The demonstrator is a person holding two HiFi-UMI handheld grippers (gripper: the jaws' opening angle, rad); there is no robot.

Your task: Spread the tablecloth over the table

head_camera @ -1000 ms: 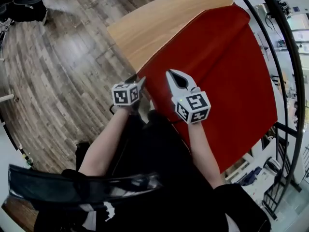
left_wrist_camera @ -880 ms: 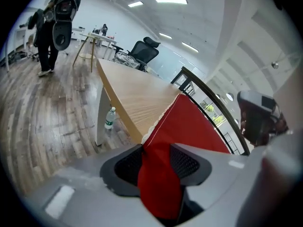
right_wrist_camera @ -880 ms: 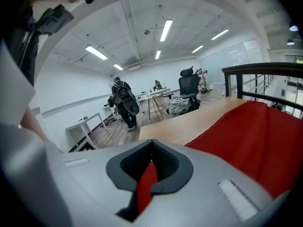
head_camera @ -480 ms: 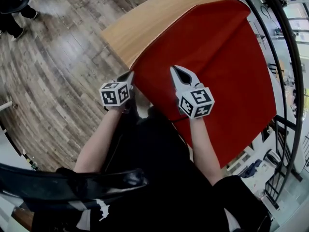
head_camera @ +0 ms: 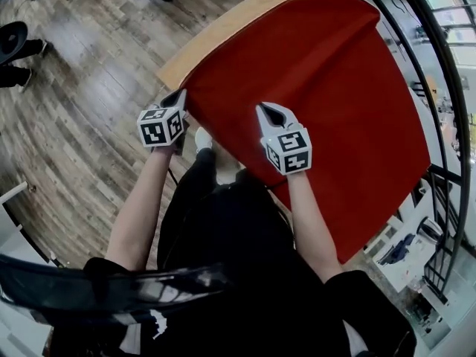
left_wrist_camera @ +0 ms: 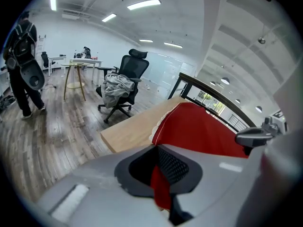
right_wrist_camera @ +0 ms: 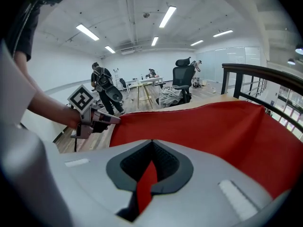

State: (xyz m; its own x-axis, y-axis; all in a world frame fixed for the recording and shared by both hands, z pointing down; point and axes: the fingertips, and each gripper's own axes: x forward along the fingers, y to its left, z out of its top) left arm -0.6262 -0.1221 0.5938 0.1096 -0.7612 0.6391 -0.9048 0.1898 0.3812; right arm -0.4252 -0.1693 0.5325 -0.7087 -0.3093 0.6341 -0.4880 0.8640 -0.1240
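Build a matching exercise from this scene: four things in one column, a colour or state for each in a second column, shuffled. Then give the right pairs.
Things
1. tablecloth
2. table
3. office chair
4. left gripper

States
A. bare wood showing along one side
B. red, covering most of the tabletop
C. shut on the cloth's edge
D. grey fabric heaped on its seat

Pairs: 1-B, 2-A, 3-D, 4-C
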